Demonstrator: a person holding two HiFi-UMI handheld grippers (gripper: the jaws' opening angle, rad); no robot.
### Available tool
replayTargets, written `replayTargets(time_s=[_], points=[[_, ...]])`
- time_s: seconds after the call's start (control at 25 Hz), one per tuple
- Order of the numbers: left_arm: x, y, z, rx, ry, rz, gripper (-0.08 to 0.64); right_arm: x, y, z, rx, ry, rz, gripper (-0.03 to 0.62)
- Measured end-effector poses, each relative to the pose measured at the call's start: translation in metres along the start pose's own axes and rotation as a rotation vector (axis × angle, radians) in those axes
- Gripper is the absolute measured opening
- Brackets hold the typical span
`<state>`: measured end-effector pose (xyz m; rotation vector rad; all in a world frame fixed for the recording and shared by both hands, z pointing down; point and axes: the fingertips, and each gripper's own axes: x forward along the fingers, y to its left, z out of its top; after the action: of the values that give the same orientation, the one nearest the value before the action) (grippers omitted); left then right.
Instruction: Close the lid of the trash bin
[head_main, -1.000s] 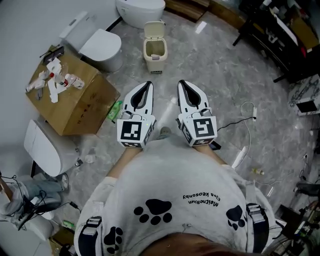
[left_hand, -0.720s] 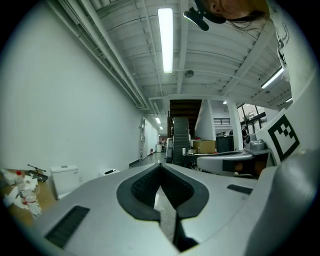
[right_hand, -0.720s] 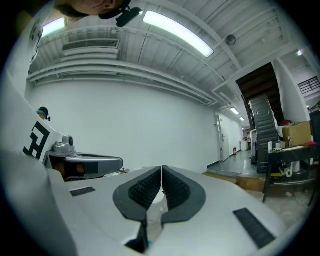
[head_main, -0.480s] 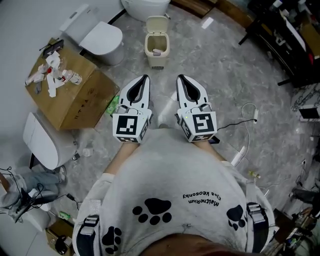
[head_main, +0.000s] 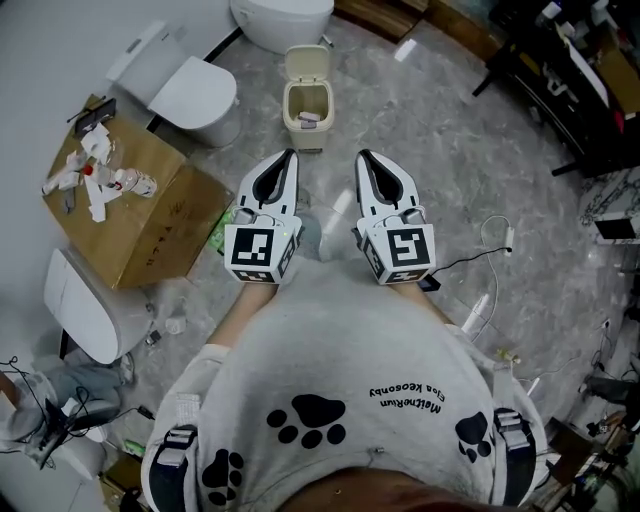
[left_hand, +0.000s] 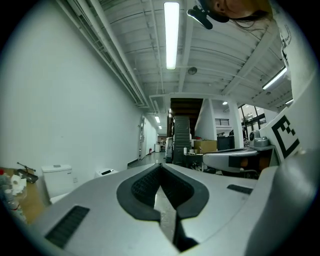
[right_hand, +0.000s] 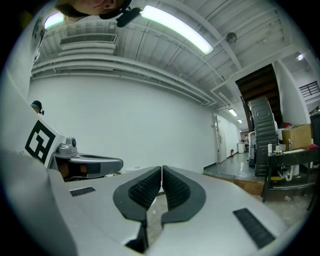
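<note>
A small cream trash bin (head_main: 306, 112) stands on the grey marble floor in the head view. Its lid (head_main: 308, 62) is flipped up at the back, and some litter shows inside. My left gripper (head_main: 291, 153) and right gripper (head_main: 361, 154) are held side by side just short of the bin, both pointing level toward it. Neither touches it. In the left gripper view the left gripper (left_hand: 161, 165) has its dark pads together with nothing between them. The right gripper (right_hand: 162, 168) looks the same in the right gripper view. The bin shows in neither gripper view.
A cardboard box (head_main: 150, 225) with bottles and scraps on top sits at the left. White toilets (head_main: 195, 95) stand beside and behind the bin, and another white toilet piece (head_main: 85, 300) lies lower left. Cables (head_main: 495, 250) trail on the floor at right, and dark racks (head_main: 570, 80) fill the top right.
Both grippers have moved forward together toward the bin, and the gap to it is smaller. Their jaws stay shut.
</note>
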<state>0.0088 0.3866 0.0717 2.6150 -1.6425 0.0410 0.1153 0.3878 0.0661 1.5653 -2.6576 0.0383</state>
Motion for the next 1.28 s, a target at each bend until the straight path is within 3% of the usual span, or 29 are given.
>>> replayTargets(time_s=[0.4, 0.6, 0.92, 1.28], points=[[0.122, 0.105, 0.001, -0.012, 0.027, -0.014, 0.018, 0.154, -0.039, 0.002, 0.010, 0.035, -0.006, 0.032], [0.178, 0.154, 0.002, -0.014, 0.047, -0.051, 0.018, 0.221, -0.061, 0.003, 0.020, 0.059, -0.048, 0.032], [0.260, 0.206, -0.005, -0.004, 0.066, -0.126, 0.018, 0.303, -0.096, -0.007, 0.043, 0.081, -0.111, 0.032], [0.298, 0.231, -0.022, -0.030, 0.107, -0.135, 0.018, 0.344, -0.115, -0.025, 0.058, 0.134, -0.117, 0.032]])
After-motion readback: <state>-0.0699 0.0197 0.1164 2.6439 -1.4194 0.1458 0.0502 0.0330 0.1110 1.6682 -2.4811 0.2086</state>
